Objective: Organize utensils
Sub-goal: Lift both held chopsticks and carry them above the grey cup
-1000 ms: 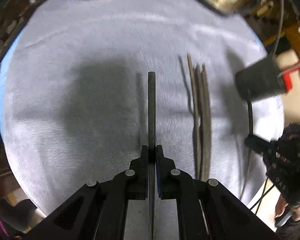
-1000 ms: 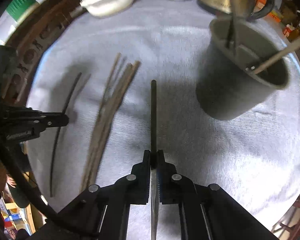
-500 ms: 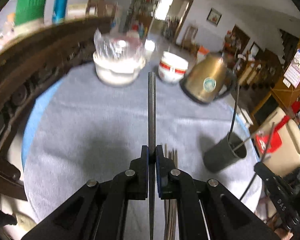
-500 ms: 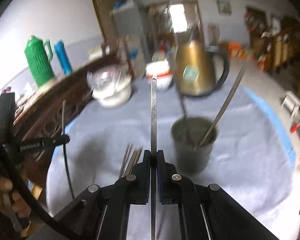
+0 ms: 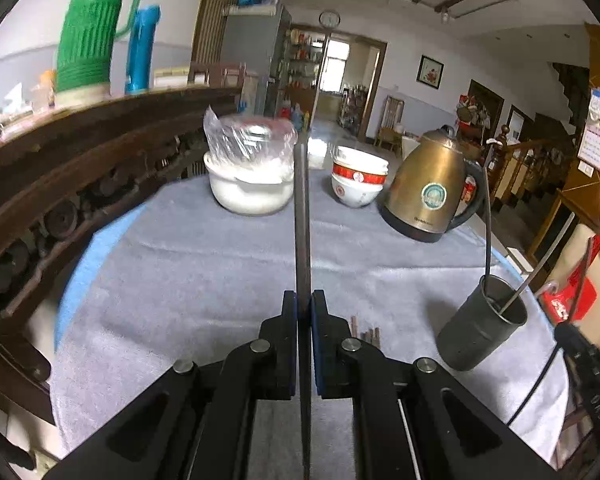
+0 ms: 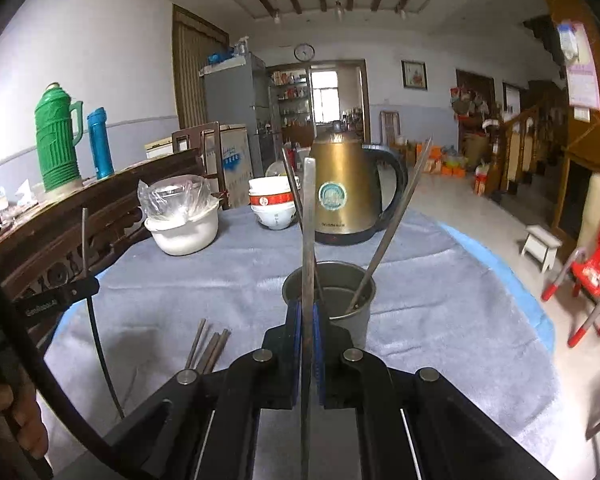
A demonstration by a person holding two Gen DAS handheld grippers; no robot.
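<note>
My left gripper (image 5: pixel 304 296) is shut on a dark chopstick (image 5: pixel 302 208) that points away over the grey cloth. My right gripper (image 6: pixel 309 308) is shut on a second chopstick (image 6: pixel 309 216), just in front of the grey cup (image 6: pixel 354 322). The cup (image 5: pixel 480 336) holds two thin utensils and stands to the right in the left wrist view. A bundle of brown chopsticks (image 6: pixel 210 346) lies on the cloth left of the cup, partly hidden behind my left gripper as chopstick ends (image 5: pixel 366 334). Each view shows the other gripper at its edge, the left gripper (image 6: pixel 88 286) and the right gripper (image 5: pixel 566 330).
At the back of the round table (image 5: pixel 180 280) stand a gold kettle (image 5: pixel 432 188), stacked bowls (image 5: pixel 358 184) and a white pot under plastic wrap (image 5: pixel 252 188). A carved wooden rail (image 5: pixel 60 168) runs along the left. A red chair (image 6: pixel 596 264) stands off to the right.
Both grippers have risen and tilted up from facing the cloth to looking across the table. Each keeps its chopstick, now lifted clear of the cloth.
</note>
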